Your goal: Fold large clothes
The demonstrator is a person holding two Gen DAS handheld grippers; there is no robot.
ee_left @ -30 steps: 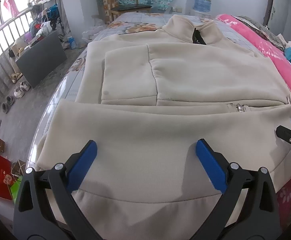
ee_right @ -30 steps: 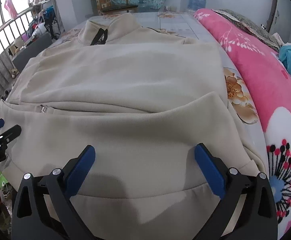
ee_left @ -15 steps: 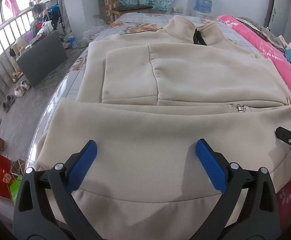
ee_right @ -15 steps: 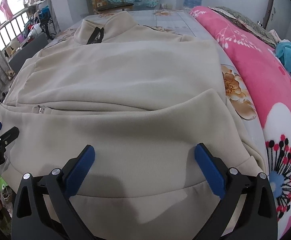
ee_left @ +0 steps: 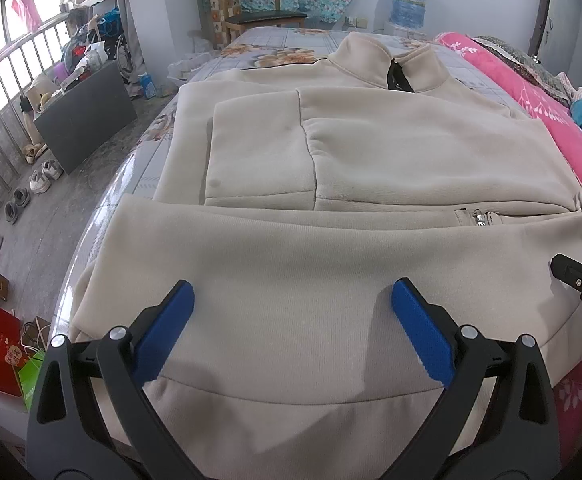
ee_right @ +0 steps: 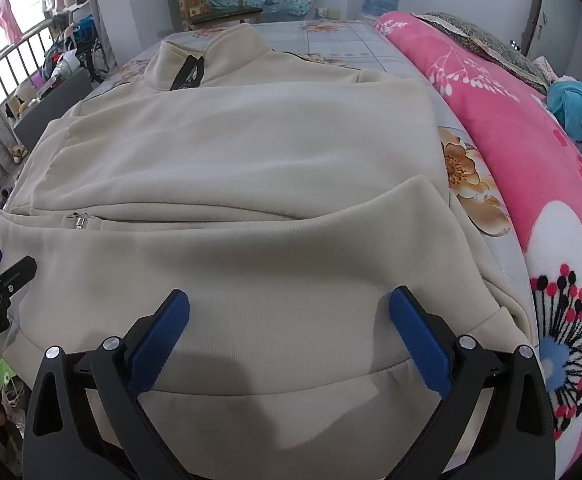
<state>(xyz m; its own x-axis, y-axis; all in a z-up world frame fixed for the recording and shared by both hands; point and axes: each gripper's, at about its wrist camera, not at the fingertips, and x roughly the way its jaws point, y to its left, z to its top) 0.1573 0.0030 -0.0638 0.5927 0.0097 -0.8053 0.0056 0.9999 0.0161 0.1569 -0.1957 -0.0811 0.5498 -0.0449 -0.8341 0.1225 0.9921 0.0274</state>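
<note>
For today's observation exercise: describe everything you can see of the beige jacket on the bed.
The beige jacket looks like soft fleece, with a stand-up collar and a metal zip pull. It lies flat on the floral bed sheet, sleeves folded across the body, ribbed hem nearest the cameras. Neither open gripper grasps it.

jacket (ee_left: 371, 168): spread flat on the bed (ee_left: 291, 38), collar at the far end, hem nearest
blanket (ee_right: 531, 168): on the bed, along the jacket's right side
chair (ee_left: 263, 12): beyond the bed's far end
shoes (ee_left: 31, 188): on the floor, left of the bed
</note>
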